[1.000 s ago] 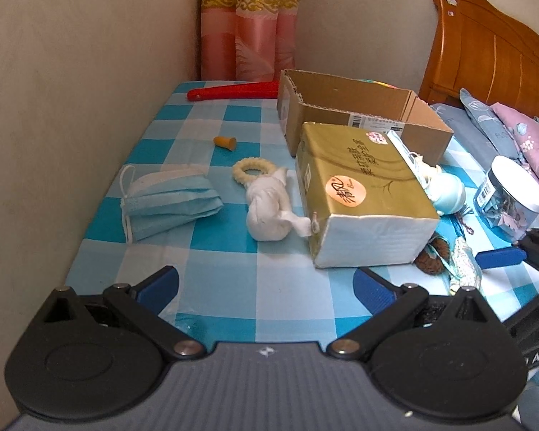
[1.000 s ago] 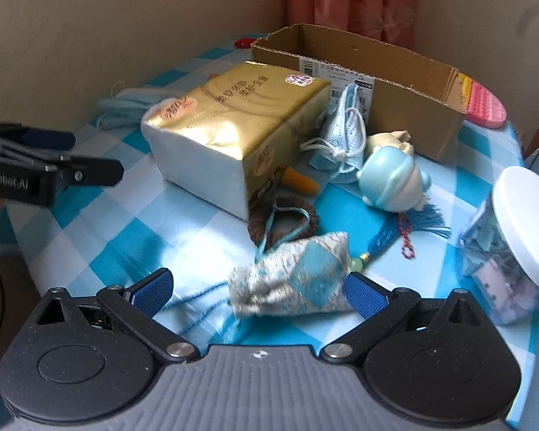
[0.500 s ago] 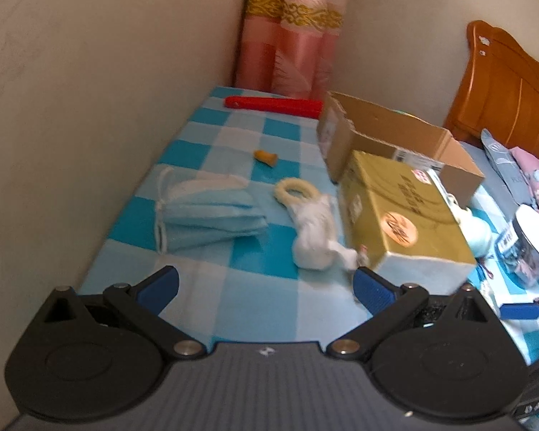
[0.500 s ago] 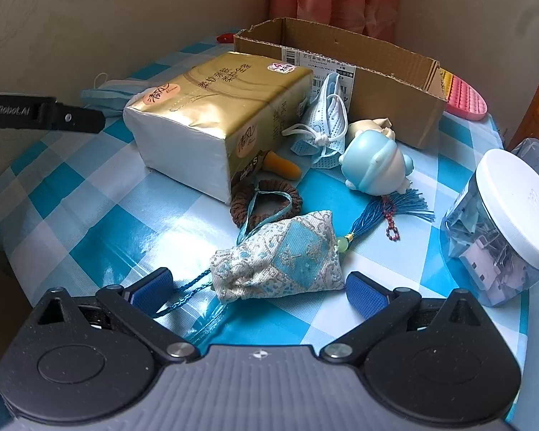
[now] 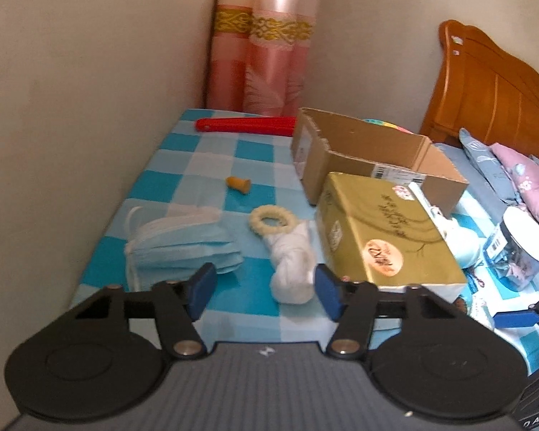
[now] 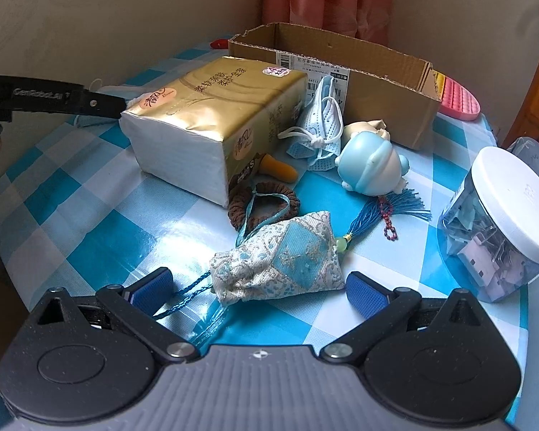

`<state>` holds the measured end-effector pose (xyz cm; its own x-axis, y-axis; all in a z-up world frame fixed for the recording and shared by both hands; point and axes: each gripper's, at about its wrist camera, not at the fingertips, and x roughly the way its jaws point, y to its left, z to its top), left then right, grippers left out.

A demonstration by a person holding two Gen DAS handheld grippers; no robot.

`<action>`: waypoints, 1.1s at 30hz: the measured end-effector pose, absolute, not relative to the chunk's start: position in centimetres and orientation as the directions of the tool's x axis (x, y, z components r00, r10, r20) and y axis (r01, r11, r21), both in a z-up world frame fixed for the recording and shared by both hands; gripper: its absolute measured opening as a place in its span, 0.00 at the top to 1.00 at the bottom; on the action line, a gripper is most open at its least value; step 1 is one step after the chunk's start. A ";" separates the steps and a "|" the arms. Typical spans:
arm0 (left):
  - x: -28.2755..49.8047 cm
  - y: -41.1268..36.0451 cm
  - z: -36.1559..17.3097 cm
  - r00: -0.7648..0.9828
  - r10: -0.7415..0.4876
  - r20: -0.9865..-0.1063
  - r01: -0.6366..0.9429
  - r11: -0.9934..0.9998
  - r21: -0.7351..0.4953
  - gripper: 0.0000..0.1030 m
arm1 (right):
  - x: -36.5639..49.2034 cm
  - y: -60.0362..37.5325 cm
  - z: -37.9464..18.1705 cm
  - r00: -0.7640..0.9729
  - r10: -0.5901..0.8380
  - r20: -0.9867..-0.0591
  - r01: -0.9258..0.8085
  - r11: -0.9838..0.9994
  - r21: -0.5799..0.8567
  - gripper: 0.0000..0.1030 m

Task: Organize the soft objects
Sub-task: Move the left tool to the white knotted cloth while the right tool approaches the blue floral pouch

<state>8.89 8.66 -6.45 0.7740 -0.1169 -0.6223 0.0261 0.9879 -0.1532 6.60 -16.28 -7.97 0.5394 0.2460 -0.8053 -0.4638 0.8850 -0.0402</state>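
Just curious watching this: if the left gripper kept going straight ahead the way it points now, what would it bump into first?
Most likely the white knotted cloth bundle, lying between the open fingers of the left gripper, nearer its right finger. Depth is hard to judge.

R gripper (image 6: 258,289) jaws wide apart, lower centre; blue-white brocade drawstring pouch (image 6: 280,260) lies btwn pads. Gold-wrapped tissue pack (image 6: 215,115) upper left; open brown cardboard box (image 6: 373,82) behind, top centre.

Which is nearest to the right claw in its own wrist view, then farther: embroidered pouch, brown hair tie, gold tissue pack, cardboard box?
1. Embroidered pouch, between the fingers of the open right claw.
2. Brown hair tie, just beyond.
3. Gold tissue pack, farther left.
4. Cardboard box, at the back.
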 end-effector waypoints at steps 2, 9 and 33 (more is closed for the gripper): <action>9.3 8.3 -6.5 0.771 -0.134 -0.622 0.047 0.987 -0.154 0.49 | 6.6 -16.3 -8.0 0.541 0.247 -0.804 -0.463 0.885 -0.040 0.00; 11.0 7.2 -7.6 0.744 -0.164 -0.648 0.083 0.985 -0.154 0.65 | 6.5 -16.4 -8.0 0.548 0.253 -0.798 -0.464 0.885 -0.038 0.00; 6.4 8.8 -7.8 0.723 -0.137 -0.677 0.039 0.987 -0.158 0.46 | 6.2 -16.8 -8.0 0.561 0.265 -0.784 -0.470 0.882 -0.038 0.00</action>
